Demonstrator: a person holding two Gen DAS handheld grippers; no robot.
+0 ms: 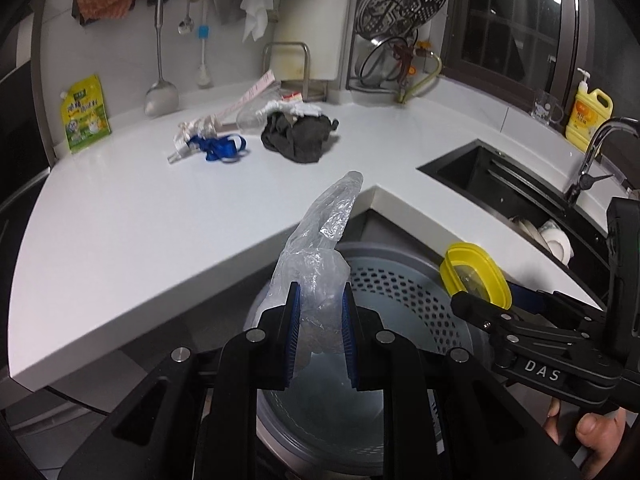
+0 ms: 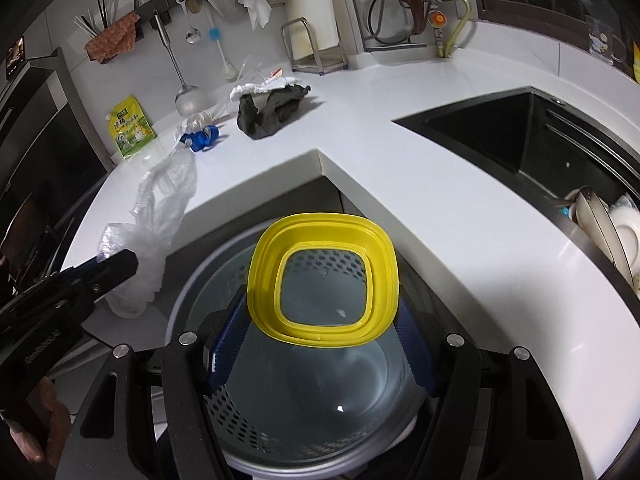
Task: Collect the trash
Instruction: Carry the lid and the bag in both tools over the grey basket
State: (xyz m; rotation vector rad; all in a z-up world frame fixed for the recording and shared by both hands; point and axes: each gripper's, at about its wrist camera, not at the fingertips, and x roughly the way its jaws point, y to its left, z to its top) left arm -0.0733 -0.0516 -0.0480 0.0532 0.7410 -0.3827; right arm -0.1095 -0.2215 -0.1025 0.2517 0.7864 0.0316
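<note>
I have both loads over the grey perforated bin [image 2: 304,392] that sits below the inner corner of the white worktop [image 1: 120,216], so the step in hand, as I judge it, is the drop. To do it well I want each piece centred over the bin's mouth, clear of its rim, before I let go, lid first since it is stiff and could bounce out. My right tool [image 2: 320,344] stands wide, pinching the yellow lid [image 2: 324,272] by its edges. My left tool [image 1: 320,340] is pressed nearly together on the clear plastic bag [image 1: 320,248], which rises crumpled. Both tools tilt downward. More scraps probably wait by the dark cloth [image 1: 298,136].
</note>
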